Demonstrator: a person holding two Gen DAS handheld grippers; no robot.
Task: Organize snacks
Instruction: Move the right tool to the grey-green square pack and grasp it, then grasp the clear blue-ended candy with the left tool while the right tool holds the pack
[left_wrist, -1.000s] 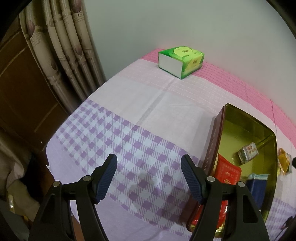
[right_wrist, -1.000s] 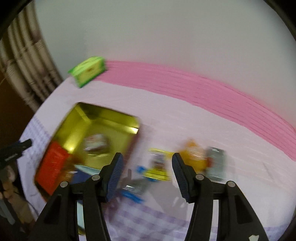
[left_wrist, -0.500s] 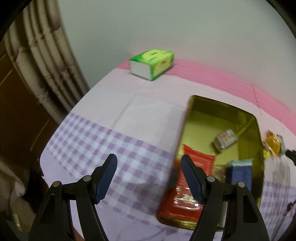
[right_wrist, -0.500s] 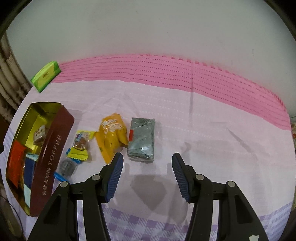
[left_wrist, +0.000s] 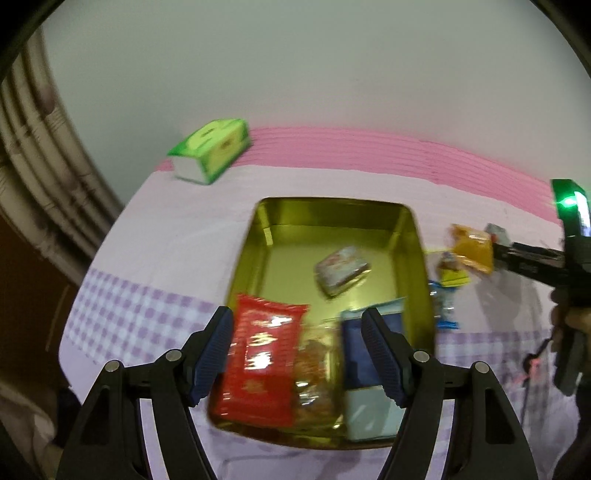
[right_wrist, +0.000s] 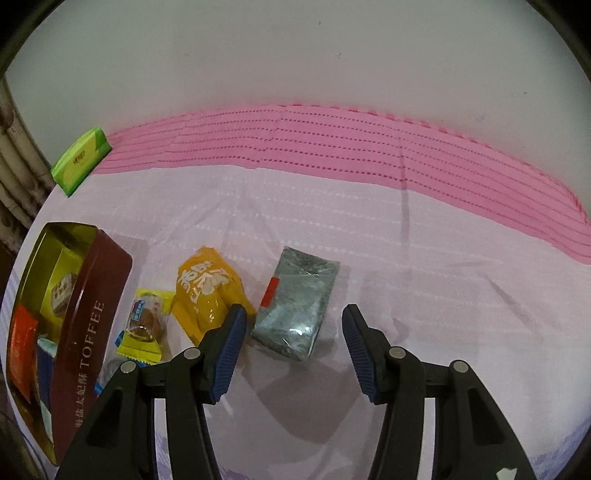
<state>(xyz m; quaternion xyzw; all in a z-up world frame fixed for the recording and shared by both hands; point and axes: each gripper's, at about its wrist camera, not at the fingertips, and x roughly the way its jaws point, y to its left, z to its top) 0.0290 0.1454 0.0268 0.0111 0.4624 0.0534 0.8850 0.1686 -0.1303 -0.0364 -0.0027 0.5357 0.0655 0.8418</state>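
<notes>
My left gripper (left_wrist: 297, 321) hangs open over the near end of a gold tin (left_wrist: 291, 254). The tin holds a red packet (left_wrist: 264, 362), a clear-wrapped snack (left_wrist: 314, 373), a blue box (left_wrist: 354, 362) and a small silver packet (left_wrist: 341, 271). My right gripper (right_wrist: 294, 314) is open above a grey foil packet (right_wrist: 299, 284), which lies on the cloth between the fingertips, untouched. To its left lie an orange packet (right_wrist: 207, 288) and a yellow-wrapped sweet (right_wrist: 146, 321). A blue-wrapped sweet is partly hidden behind the left finger. The tin's brown "TOFFEE" wall (right_wrist: 85, 332) is at far left.
A green tissue pack (left_wrist: 210, 155) sits at the back left corner near the wall. A curtain (left_wrist: 37, 177) hangs past the table's left edge. The cloth is pink at the back and purple-checked in front. The right hand-held tool's body (left_wrist: 569, 236) shows at the left view's right edge.
The left gripper has swung right from the checked cloth to over the tin. The right gripper has moved right off the tin and sunk toward the grey packet. Both stay open.
</notes>
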